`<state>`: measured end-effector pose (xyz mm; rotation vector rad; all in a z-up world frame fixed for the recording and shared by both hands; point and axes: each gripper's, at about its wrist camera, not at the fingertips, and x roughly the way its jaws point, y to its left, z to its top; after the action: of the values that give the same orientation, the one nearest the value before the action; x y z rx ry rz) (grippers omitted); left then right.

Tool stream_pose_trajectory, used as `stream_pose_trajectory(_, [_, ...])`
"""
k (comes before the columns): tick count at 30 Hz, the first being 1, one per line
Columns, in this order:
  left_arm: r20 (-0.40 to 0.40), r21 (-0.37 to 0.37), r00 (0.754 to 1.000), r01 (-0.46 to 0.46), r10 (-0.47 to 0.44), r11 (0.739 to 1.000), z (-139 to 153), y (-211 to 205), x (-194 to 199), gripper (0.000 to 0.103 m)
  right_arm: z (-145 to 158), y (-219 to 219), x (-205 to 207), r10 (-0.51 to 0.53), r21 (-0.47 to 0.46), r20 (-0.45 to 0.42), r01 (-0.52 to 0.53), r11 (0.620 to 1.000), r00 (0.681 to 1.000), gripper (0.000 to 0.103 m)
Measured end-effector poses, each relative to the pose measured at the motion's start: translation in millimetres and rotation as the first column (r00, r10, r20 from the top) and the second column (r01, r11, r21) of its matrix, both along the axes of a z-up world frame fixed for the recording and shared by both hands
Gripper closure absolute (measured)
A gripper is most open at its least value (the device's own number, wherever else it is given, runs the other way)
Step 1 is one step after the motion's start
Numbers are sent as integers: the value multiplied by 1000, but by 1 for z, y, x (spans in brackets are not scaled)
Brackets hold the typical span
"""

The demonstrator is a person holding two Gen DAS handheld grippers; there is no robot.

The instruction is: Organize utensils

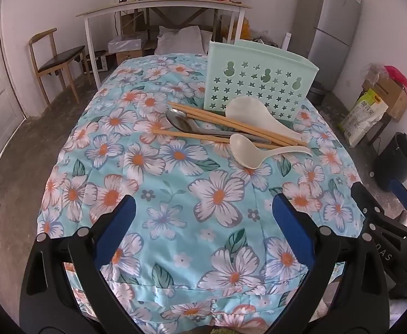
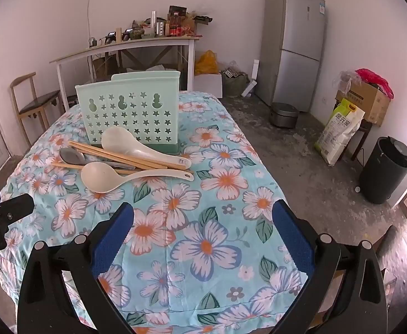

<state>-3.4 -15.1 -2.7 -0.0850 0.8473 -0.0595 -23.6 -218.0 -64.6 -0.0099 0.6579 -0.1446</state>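
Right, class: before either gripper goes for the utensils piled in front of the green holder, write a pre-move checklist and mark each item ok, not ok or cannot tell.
1. Left gripper open, nothing between its jaws: ok.
2. Right gripper open, nothing between its jaws: ok.
3. Green holder upright on the floral cloth: ok.
4. Holder's compartments free inside: cannot tell, the top is not seen from above.
5. Utensils lie separate: not ok; chopsticks, metal spoon, rice paddle and ladle overlap.
6. Ladle on top, reachable first: ok.
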Motion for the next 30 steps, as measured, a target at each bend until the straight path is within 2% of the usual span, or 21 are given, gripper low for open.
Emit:
stream_pose_trajectory(11, [4,43,996,-88,88,995,2,12,3,8,0,-5,1,-13,4,-1,13,1000,1000,6])
stream_pose_trajectory(18, [9,66,994,-114,113,991,3,15,1,8,-1,-5,1,-14,5,8,14,1000,1000,6])
stream_pose_trajectory(30, [13,65,992,-123,122,990,4,19,0,8,-2,-4,1,-16,10,8,15,1000,1000,6])
